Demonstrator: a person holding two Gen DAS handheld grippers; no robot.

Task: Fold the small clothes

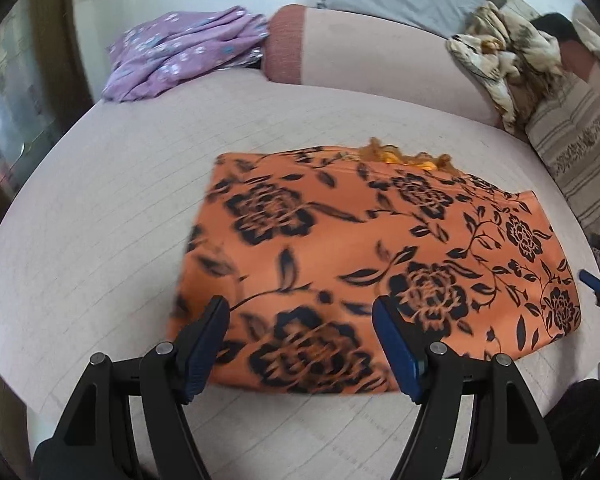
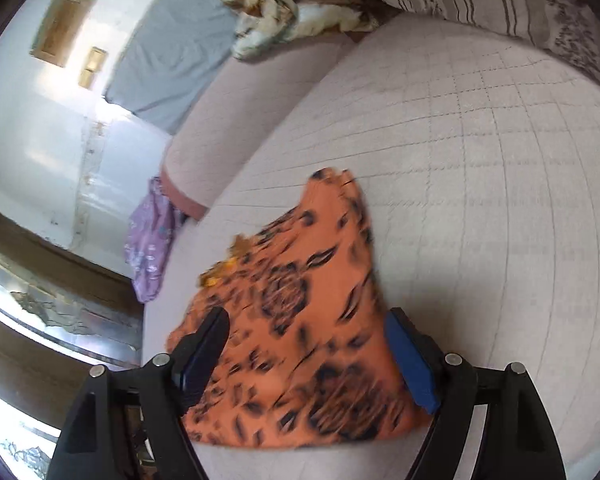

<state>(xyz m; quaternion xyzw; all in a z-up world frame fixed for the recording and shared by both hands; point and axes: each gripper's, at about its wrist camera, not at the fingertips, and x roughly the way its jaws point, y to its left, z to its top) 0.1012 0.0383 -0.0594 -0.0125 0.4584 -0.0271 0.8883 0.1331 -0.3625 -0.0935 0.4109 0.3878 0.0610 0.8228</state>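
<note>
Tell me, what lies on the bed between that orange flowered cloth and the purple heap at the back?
Nothing: only bare pink quilted bedcover separates the orange flowered cloth from the purple heap. The left wrist view shows that stretch best.

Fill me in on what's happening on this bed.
A person is folding clothes with a two-finger gripper in each hand. An orange cloth with black flowers lies flat on the pink bedspread, already folded into a rough rectangle. The left gripper is open over its near edge, and the right gripper is open over another side; neither is pinching the fabric. A purple flowered garment lies crumpled at the far corner of the bed beside a pink bolster.
</note>
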